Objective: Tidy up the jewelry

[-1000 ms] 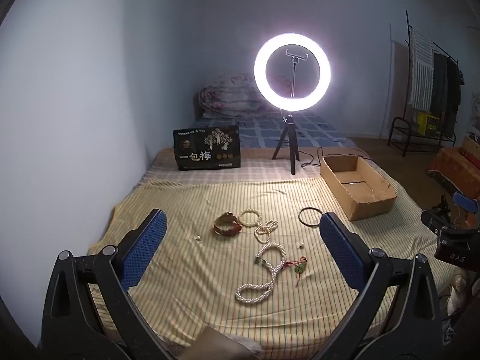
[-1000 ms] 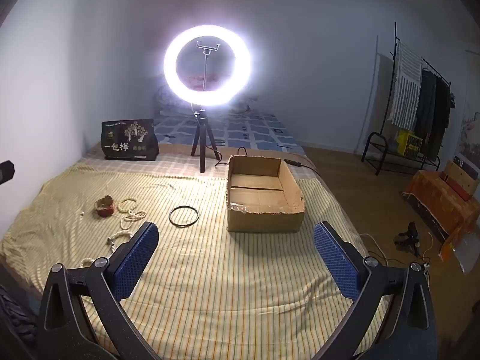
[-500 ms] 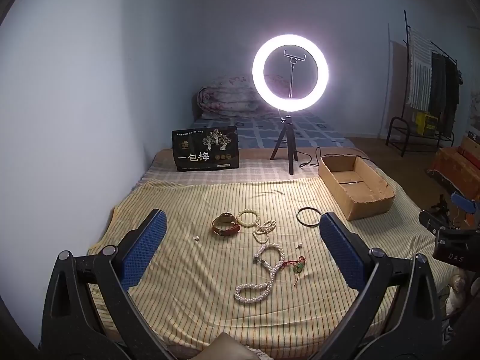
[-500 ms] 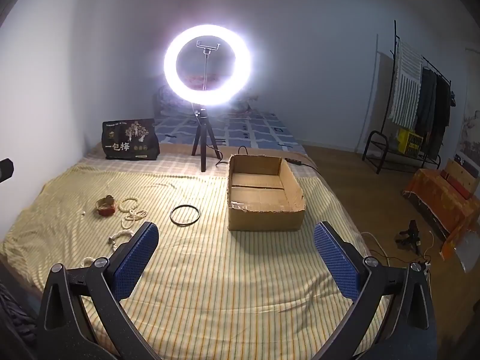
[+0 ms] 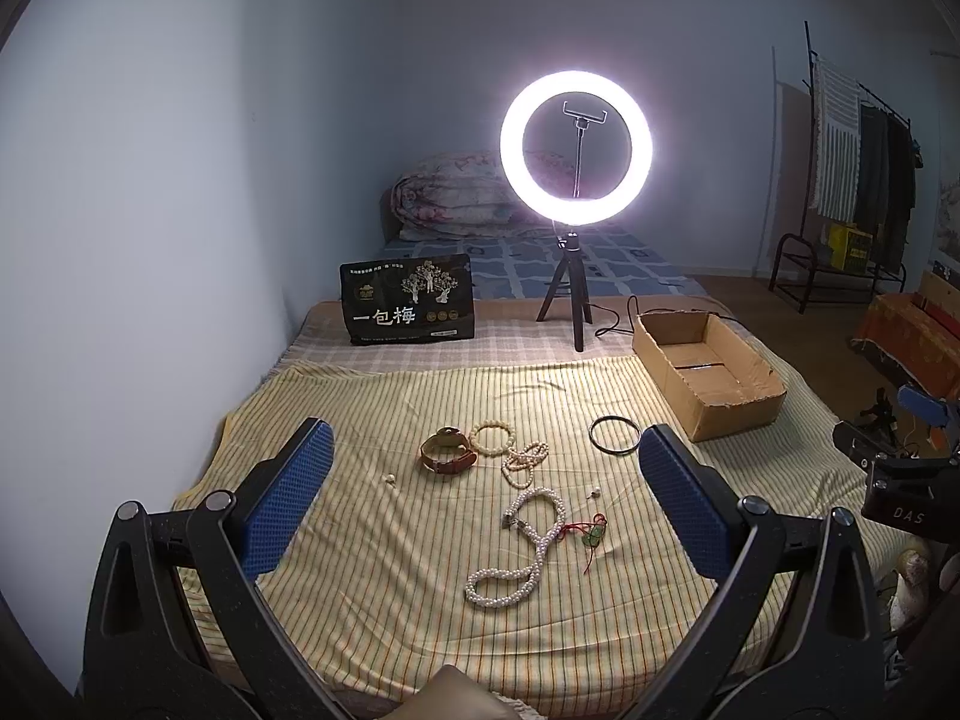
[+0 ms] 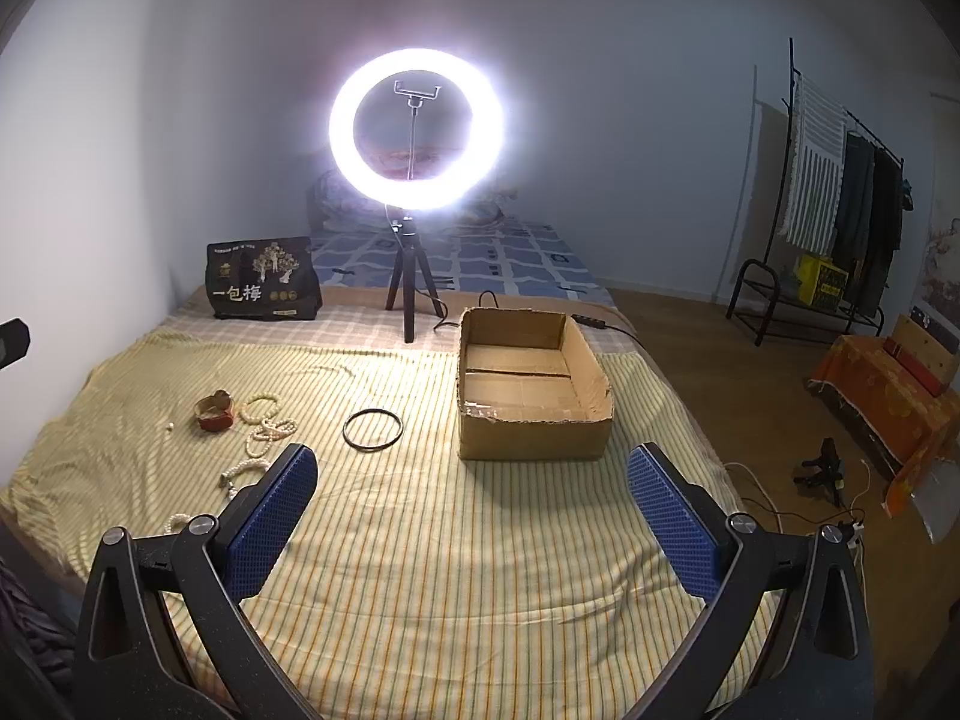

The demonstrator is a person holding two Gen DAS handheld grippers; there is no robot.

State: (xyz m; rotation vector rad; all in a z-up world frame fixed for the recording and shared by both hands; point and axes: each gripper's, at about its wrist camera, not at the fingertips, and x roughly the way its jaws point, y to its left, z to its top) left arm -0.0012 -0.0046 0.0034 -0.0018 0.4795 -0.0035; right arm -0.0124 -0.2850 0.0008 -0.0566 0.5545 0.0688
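Observation:
Jewelry lies on a yellow striped sheet [image 5: 372,570]: a brown leather watch [image 5: 447,456], a cream bead bracelet [image 5: 492,437], a small pearl strand [image 5: 525,463], a long pearl necklace [image 5: 528,546], a red-corded green pendant [image 5: 591,536] and a black ring [image 5: 613,434]. An open, empty cardboard box [image 6: 531,384] stands at the right. My left gripper [image 5: 480,498] is open above the jewelry, holding nothing. My right gripper [image 6: 471,516] is open and empty, in front of the box; the black ring [image 6: 372,430] and the watch [image 6: 215,411] lie to its left.
A lit ring light [image 5: 576,147] on a tripod and a black printed bag [image 5: 408,307] stand behind the sheet. A wall runs along the left. A clothes rack [image 6: 840,192], an orange-covered box [image 6: 888,396] and floor cables [image 6: 774,492] are to the right.
The left wrist view has shifted slightly, with the jewelry a little lower-left in frame. The right gripper has barely moved. Both stay open.

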